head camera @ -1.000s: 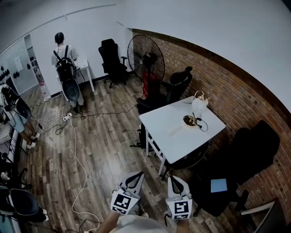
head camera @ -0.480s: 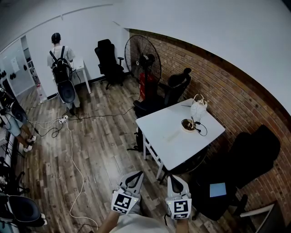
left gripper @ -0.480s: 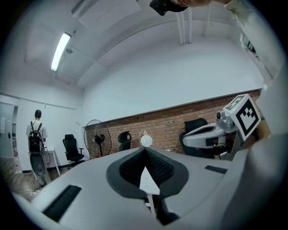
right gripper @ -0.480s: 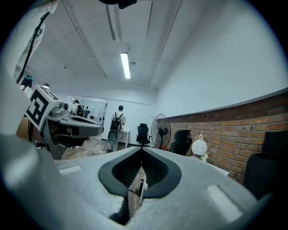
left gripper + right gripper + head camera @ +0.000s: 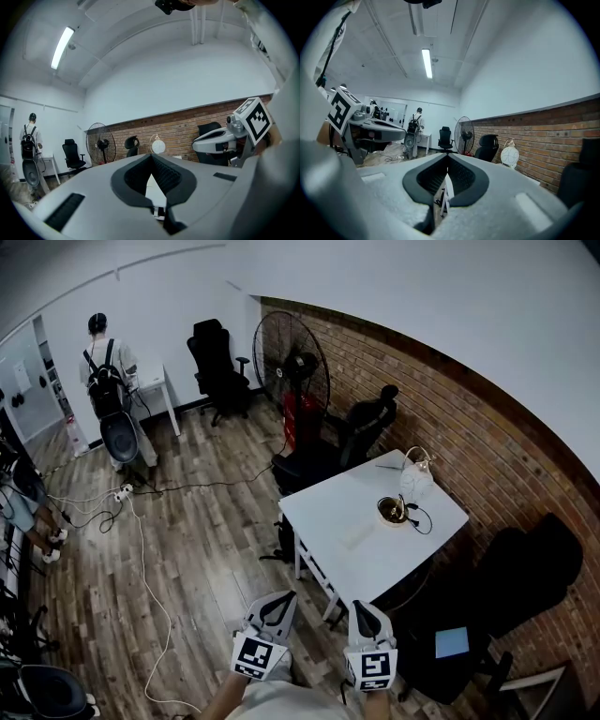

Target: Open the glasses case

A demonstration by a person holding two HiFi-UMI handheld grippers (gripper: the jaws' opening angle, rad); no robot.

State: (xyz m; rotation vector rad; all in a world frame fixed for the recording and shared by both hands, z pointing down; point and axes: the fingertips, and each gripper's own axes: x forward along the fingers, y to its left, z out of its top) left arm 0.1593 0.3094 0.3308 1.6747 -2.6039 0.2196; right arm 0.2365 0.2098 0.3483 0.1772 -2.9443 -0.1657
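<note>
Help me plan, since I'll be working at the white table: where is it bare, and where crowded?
The white square table is bare along its left edge and across the near corner, below the pale oblong object, possibly the case. The far right corner is crowded: a dark gold-rimmed bowl, black cable and white rounded handled vessel.

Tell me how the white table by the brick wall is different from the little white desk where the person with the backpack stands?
The table sits beside the brick wall; the desk sits against the white wall. A person stands at the desk; nobody is at the table. The table holds a white jug-like thing and a bowl; the desk's top is too far to read. Both are white with thin legs.
</note>
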